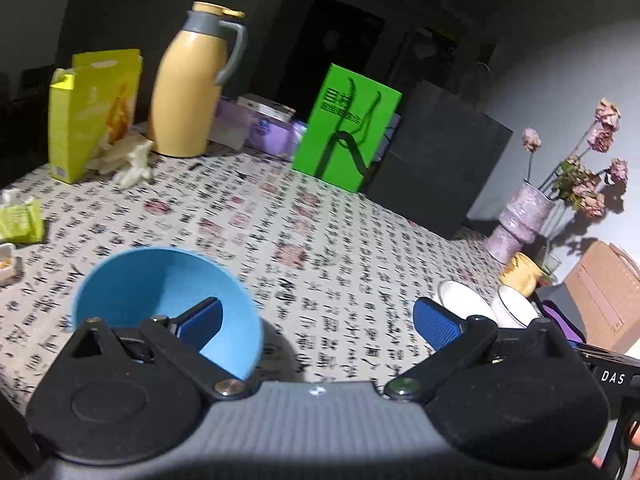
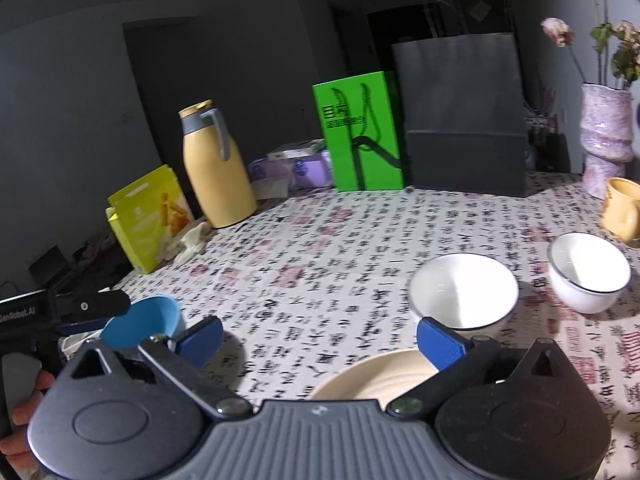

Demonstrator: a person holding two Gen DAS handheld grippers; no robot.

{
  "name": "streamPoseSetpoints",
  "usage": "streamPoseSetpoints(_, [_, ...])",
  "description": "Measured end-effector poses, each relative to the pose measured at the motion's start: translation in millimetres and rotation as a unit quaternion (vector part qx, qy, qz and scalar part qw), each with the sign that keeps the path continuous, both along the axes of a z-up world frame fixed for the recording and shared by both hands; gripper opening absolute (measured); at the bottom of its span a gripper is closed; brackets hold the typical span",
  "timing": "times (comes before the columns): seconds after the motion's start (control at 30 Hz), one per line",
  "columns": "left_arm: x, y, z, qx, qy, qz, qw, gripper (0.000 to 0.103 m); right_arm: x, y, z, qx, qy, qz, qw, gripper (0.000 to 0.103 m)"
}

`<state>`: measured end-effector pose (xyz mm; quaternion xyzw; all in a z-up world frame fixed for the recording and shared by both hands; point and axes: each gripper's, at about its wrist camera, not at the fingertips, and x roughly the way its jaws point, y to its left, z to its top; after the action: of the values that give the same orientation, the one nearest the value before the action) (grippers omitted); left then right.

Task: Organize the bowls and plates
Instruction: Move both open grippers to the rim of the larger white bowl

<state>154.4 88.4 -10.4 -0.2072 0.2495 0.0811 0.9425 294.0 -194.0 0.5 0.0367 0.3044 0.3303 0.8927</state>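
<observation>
Both grippers hover with jaws spread wide, holding nothing — the left gripper [image 1: 318, 320] beside the blue bowl [image 1: 168, 300] at lower left. The right gripper [image 2: 320, 338] hangs over the cream plate [image 2: 376, 376], white bowls [image 2: 464, 290] just beyond. Gathering seems barely begun — next, likely close on a rim

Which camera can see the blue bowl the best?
The left wrist view. There the round blue plastic bowl is big and close, tipped so its inside shows, with one blue finger pad of the open left gripper in front of it. The right wrist view shows it small, partly hidden.
</observation>
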Motion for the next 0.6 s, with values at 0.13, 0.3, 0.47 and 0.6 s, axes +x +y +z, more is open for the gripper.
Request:
streamPoseSetpoints(0.13, [13.1, -14.8, -0.3, 0.002, 0.003, -0.009, 1.0, 0.103, 7.6, -17.0, -2.8, -0.002, 0.001, -0.009, 1.0, 0.103])
streamPoseSetpoints(0.3, [31.1, -32.5, -1.1, 0.008, 0.008, -0.022, 0.9997, 0.103, 19.6, -35.5, -6.4, -0.004, 0.002, -0.018, 1.0, 0.103])
streamPoseSetpoints(0.47, [52.2, -51.1, -4.6, 0.012, 0.023, -0.04, 0.9989, 0.103, 33.8, -53.2, -12.3, -0.007, 0.007, -0.026, 1.0, 0.103])
streamPoseSetpoints(0.6, [69.6, -65.7, -7.5, 0.016, 0.035, -0.054, 0.9978, 0.103, 45.4, -64.8, -16.1, -0.013, 0.009, -0.032, 0.999, 0.103])
